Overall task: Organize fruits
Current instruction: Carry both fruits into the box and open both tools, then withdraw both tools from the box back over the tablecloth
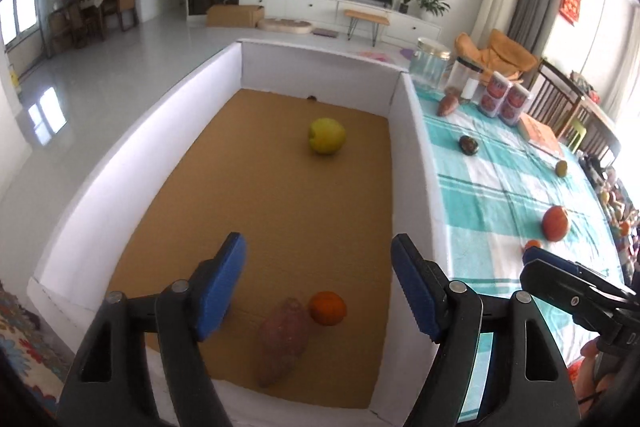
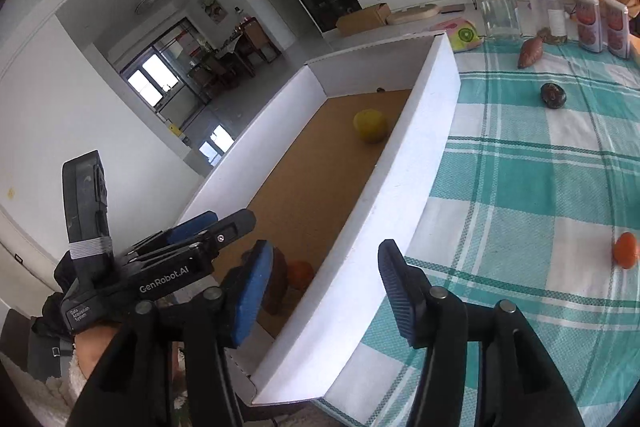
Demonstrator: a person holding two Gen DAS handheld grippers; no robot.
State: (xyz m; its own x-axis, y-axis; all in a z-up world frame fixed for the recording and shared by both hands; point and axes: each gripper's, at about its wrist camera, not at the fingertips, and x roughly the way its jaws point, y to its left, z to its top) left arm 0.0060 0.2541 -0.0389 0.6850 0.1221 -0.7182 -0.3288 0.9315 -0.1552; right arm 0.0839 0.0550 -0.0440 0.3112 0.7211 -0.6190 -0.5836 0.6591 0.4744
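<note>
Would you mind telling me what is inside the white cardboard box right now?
Inside the white box, on its brown floor, lie a yellow-green apple, an orange and a sweet potato beside it. The nearest corners are hidden behind the left gripper's fingers.

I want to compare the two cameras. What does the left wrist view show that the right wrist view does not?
Only the left wrist view shows the red apple and a small green fruit on the tablecloth. Only the right wrist view shows the left gripper from outside. Both show the white box holding the yellow-green apple, orange and sweet potato.
</note>
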